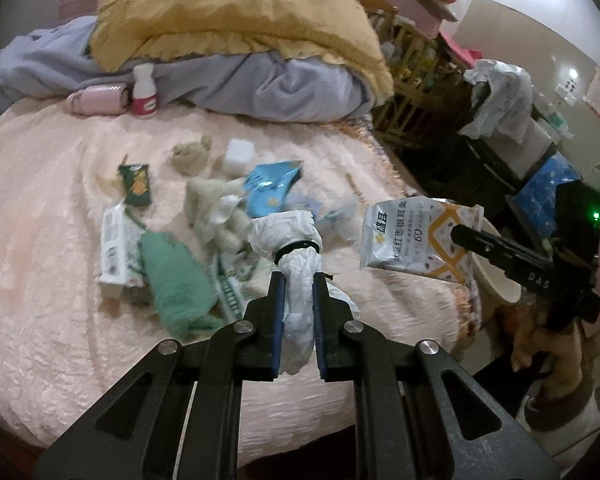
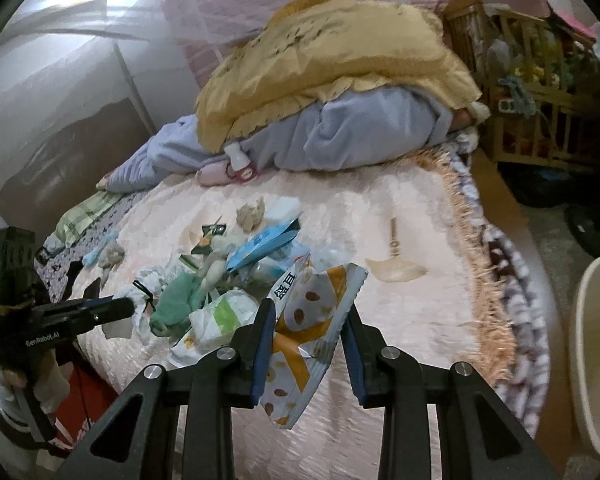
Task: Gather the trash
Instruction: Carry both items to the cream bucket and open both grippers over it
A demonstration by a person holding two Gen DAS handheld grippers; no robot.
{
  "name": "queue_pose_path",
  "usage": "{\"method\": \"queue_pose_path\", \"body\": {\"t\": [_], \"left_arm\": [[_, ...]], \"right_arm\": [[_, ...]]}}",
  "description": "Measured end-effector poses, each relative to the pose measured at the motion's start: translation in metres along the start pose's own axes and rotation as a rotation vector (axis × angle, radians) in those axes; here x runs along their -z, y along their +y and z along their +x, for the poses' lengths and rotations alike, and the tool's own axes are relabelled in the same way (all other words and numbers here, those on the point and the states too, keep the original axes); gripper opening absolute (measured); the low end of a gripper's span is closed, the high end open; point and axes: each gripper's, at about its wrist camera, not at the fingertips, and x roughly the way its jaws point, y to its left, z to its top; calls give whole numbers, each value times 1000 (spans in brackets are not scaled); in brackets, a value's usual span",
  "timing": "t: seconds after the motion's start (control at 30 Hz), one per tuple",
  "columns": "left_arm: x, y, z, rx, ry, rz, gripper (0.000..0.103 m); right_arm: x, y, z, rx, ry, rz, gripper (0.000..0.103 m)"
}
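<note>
My left gripper (image 1: 297,280) is shut on a crumpled white wrapper tied with a black band (image 1: 296,276), held over the pink bedspread (image 1: 60,208). It also shows in the right wrist view (image 2: 140,300). My right gripper (image 2: 308,308) is shut on a white and orange snack packet (image 2: 304,344), lifted above the bed; it shows in the left wrist view (image 1: 420,236). A heap of trash (image 1: 220,216) lies on the bed: a blue packet (image 1: 270,186), a green cloth (image 1: 172,272), white packets, tissue.
A yellow quilt (image 1: 236,20) and a grey-blue blanket (image 1: 284,84) lie piled at the back, with a small bottle (image 1: 144,92) before them. A cream bin (image 2: 596,344) stands off the bed's right edge. A wooden crib (image 2: 540,92) and clutter stand at the right.
</note>
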Motion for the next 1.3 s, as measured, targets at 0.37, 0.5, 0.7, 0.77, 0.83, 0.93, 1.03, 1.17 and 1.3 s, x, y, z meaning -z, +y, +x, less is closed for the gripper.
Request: {"method": "queue_pose_path", "body": {"t": [0.37, 0.5, 0.7, 0.77, 0.83, 0.93, 1.03, 1.17, 1.3], "left_arm": [[-24, -85, 31, 103, 15, 118, 10], [-32, -128, 56, 154, 38, 169, 10], [-39, -196, 104, 236, 94, 220, 10], [-40, -217, 119, 257, 111, 231, 10], [-41, -240, 137, 288, 131, 241, 10], [-40, -271, 163, 328, 163, 248, 10], [-40, -295, 189, 369, 198, 230, 12], [-41, -316, 218, 384, 227, 193, 28], [-40, -316, 228, 412, 249, 131, 54]], "right_arm": [[7, -55, -56, 146, -66, 73, 31], [12, -86, -78, 237, -87, 115, 31], [21, -140, -112, 419, -116, 195, 31], [27, -166, -123, 482, -118, 247, 31], [34, -186, -130, 532, -110, 285, 31], [44, -216, -137, 568, -101, 349, 31], [54, -239, -141, 590, -85, 395, 31], [62, -257, -144, 592, -82, 442, 33], [67, -264, -145, 597, -93, 473, 59]]}}
